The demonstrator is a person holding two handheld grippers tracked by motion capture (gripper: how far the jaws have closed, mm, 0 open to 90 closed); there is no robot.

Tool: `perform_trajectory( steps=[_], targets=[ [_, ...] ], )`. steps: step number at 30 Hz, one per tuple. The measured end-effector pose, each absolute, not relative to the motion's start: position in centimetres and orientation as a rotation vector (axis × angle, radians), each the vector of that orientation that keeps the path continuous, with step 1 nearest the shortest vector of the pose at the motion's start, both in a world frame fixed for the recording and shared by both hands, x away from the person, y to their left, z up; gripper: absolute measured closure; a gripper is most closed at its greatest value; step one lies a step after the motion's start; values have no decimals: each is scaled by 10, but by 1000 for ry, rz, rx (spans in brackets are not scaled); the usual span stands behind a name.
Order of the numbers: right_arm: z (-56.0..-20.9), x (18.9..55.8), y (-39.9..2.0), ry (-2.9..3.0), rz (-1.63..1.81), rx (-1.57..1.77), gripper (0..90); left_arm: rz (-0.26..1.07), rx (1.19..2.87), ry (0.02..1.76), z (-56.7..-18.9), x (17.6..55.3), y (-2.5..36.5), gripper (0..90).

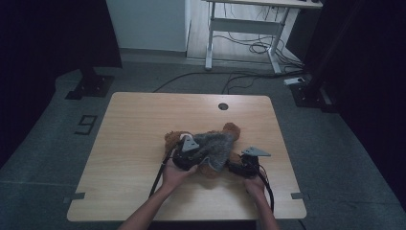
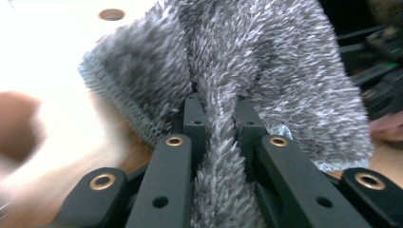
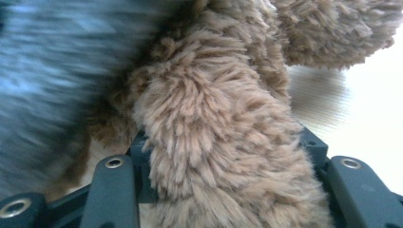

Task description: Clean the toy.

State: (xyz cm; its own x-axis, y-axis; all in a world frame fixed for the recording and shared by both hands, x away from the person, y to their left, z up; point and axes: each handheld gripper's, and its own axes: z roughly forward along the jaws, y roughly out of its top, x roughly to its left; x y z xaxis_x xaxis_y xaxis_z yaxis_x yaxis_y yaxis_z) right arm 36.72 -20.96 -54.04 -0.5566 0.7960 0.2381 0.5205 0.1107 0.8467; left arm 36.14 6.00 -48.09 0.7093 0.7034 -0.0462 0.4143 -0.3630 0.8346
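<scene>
Left tool (image 1: 187,155) clamped, right tool (image 1: 241,166) half-closed.

Plush toy (image 1: 231,129): brown, shaggy, lying flat on the tabletop (image 1: 143,124) between the two hand-held grippers, mostly under the grey cloth; a rounded brown part stuck out at the far end, another at the side away from the right hand-held gripper (image 1: 229,166).
Toy limb (image 3: 223,156): thick tan fur, lying lengthwise between the right hand-held gripper's jaws, filling the gap.
Grey cloth (image 1: 215,146): fuzzy, mottled grey with a ribbed hem (image 2: 119,102), draped over the toy; a bunched fold (image 2: 221,156) sat pinched in the left hand-held gripper (image 1: 198,155), the rest spreading beyond its jaws.
</scene>
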Motion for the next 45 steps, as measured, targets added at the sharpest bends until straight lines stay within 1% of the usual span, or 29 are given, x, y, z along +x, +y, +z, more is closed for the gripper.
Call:
perform_trajectory(
  steps=[4,8,14,17,20,27,33,38,40,45],
  targets=[
    [-541,367,-210,2121,1430,1301,440,384,1953,890,-479,358,89,794],
    [-540,366,-209,2121,1418,1295,440,430,1901,895,-469,349,113,791],
    [-542,366,-210,2120,1430,1300,440,462,1831,978,-467,348,150,793],
    [-542,366,-211,2120,1430,1305,440,511,1831,1036,-469,353,166,795],
    [-543,367,-212,2122,1437,1308,439,511,1856,1087,-479,359,176,796],
    [-545,366,-212,2131,1436,1310,443,499,1919,1161,-504,360,186,799],
    [-546,366,-211,2137,1438,1312,454,473,1920,1180,-509,363,185,799],
    [-547,366,-210,2143,1436,1309,458,460,1929,1220,-519,375,185,799],
    [-548,368,-211,2137,1432,1312,457,488,1956,1254,-526,387,183,800],
    [-549,372,-213,2117,1428,1328,457,538,1980,1260,-523,401,174,801]
  ],
)
